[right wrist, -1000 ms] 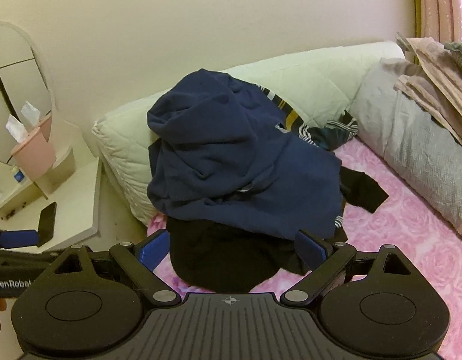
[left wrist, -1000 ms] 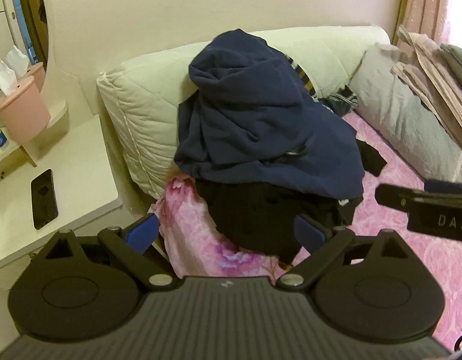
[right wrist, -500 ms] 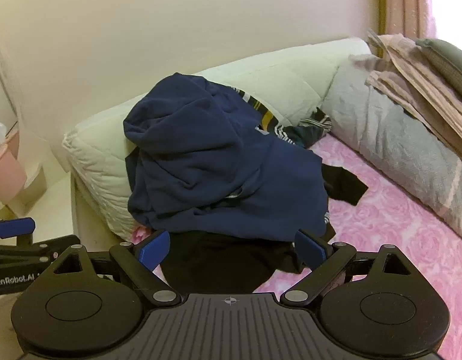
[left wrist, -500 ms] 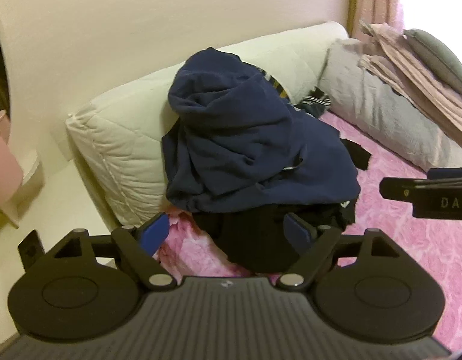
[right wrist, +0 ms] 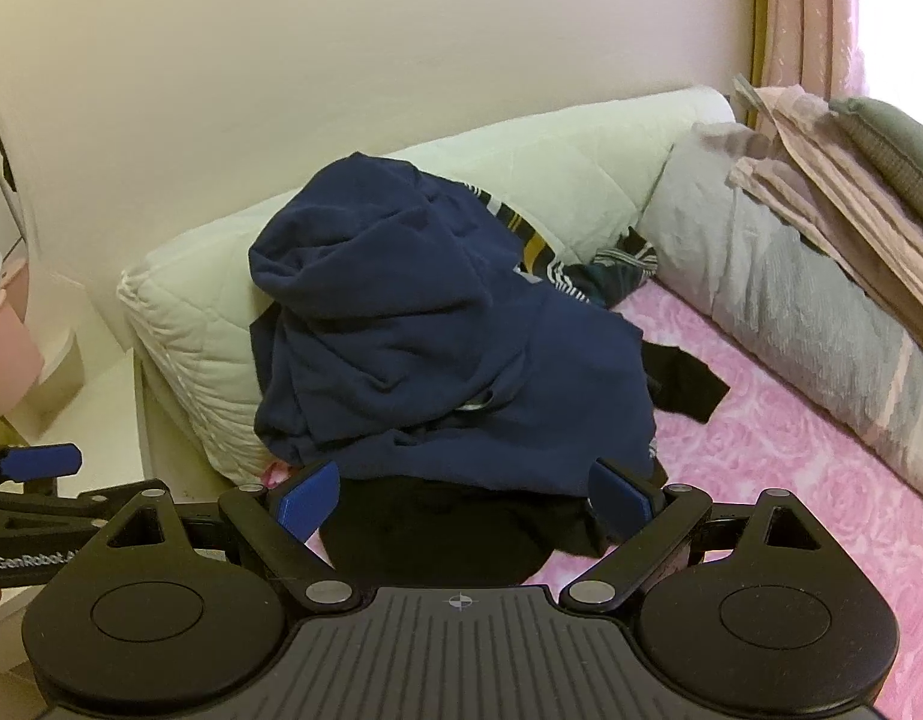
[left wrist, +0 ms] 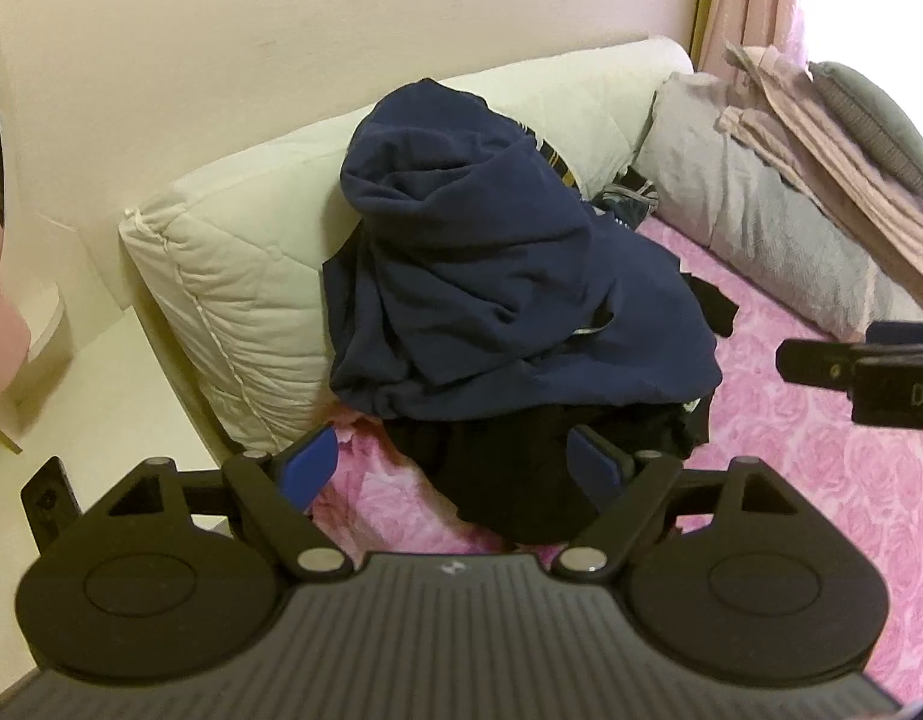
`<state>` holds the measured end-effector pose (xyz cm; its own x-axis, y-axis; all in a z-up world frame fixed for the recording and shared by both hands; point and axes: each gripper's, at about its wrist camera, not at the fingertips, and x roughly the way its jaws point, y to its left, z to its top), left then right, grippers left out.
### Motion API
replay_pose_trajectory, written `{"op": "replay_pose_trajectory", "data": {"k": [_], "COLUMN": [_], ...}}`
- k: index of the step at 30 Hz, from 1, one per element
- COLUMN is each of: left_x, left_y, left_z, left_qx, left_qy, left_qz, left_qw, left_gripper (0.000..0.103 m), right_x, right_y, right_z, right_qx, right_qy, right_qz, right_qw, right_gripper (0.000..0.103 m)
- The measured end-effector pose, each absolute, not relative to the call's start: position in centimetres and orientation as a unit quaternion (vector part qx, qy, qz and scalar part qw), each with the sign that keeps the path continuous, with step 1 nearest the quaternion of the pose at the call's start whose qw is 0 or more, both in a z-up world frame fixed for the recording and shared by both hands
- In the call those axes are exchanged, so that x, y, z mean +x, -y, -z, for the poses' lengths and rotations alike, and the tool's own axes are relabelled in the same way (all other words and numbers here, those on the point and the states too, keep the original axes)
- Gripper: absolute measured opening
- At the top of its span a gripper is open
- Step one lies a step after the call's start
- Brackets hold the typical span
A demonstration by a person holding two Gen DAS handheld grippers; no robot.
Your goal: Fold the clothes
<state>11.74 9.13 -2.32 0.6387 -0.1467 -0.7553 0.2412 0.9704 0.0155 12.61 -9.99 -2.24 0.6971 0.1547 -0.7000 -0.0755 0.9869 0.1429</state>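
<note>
A heap of clothes lies on the pink floral bedsheet (left wrist: 821,480) against a cream quilted cushion. On top is a crumpled navy sweatshirt (left wrist: 497,288) (right wrist: 425,348). Under its front edge a black garment (left wrist: 521,480) (right wrist: 437,534) spreads out, and a striped piece (right wrist: 533,252) shows behind. My left gripper (left wrist: 455,462) hovers open just short of the black garment, with nothing between its pads. My right gripper (right wrist: 464,498) is open too, at the same front edge of the heap. Each gripper shows at the side of the other's view.
The cream quilted cushion (left wrist: 233,276) leans on the wall. A grey pillow (left wrist: 773,240) with folded pinkish blankets (left wrist: 833,144) lines the right side. At the left is a white bedside table (left wrist: 101,408) with a dark phone (left wrist: 47,498) and a pink cup (right wrist: 5,348).
Both grippers have shifted right along the bed, so the bedside table and phone slid to the left edge. The left jaws have narrowed a little. The clothes have not moved.
</note>
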Motion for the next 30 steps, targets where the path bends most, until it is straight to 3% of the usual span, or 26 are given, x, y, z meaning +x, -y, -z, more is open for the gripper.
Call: {"op": "replay_pose_trajectory", "data": {"k": [30], "left_x": [12.1], "left_y": [-8.0], "left_z": [2.8], "left_qx": [0.056], "left_qy": [-0.426], "left_qz": [0.085], "left_qw": [0.899], "left_gripper": [0.085], "right_x": [14.7], "right_y": [8.7], "right_z": [2.9], "right_qx": [0.032], "right_qy": [-0.410], "right_qz": [-0.112], "right_qw": [0.905], "right_gripper": [0.093]}}
